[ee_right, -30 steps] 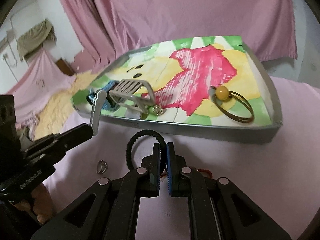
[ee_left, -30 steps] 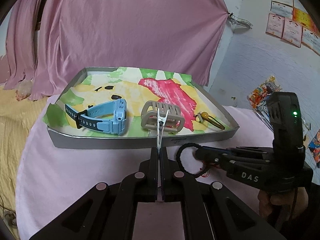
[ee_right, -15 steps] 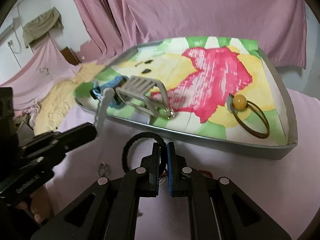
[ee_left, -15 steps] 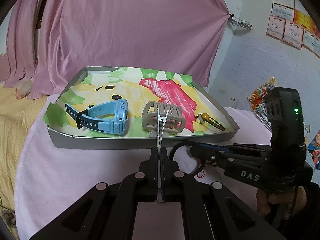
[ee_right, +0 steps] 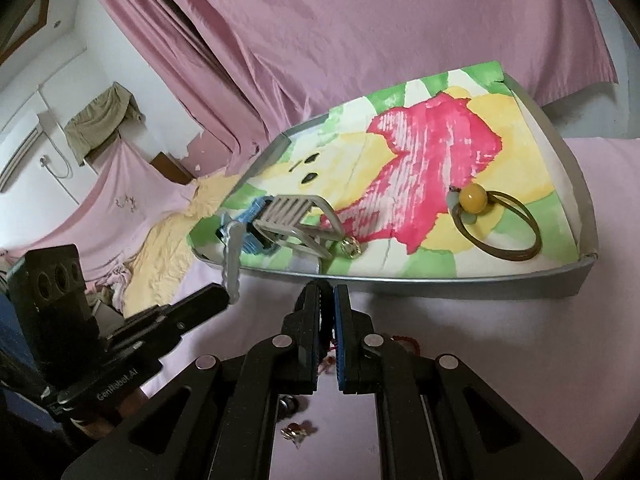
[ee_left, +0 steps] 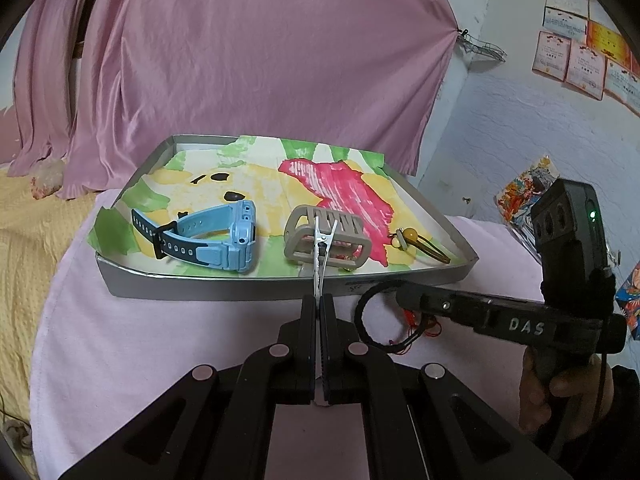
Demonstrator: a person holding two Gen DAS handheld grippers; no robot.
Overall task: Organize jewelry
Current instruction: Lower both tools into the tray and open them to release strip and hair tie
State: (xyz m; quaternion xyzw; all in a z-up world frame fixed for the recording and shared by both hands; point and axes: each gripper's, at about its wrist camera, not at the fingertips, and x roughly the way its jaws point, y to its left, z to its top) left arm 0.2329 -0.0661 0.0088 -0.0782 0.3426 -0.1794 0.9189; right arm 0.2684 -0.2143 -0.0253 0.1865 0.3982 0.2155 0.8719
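A grey tray lined with a painted sheet holds a blue watch, a beige claw clip and a hair tie with a yellow bead. My left gripper is shut on a silver hair clip that points over the tray's near wall. My right gripper is shut on a black cord bracelet with red thread, held just in front of the tray. The hair tie, claw clip and a small ring show in the right wrist view.
The tray sits on a pink cloth. Small jewelry pieces lie on the cloth under my right gripper. Pink curtains hang behind. A yellow blanket lies to the left. Colourful packets lie to the right.
My right gripper has moved forward with the black bracelet, closer to the tray's near wall. My left gripper keeps the silver clip near the claw clip.
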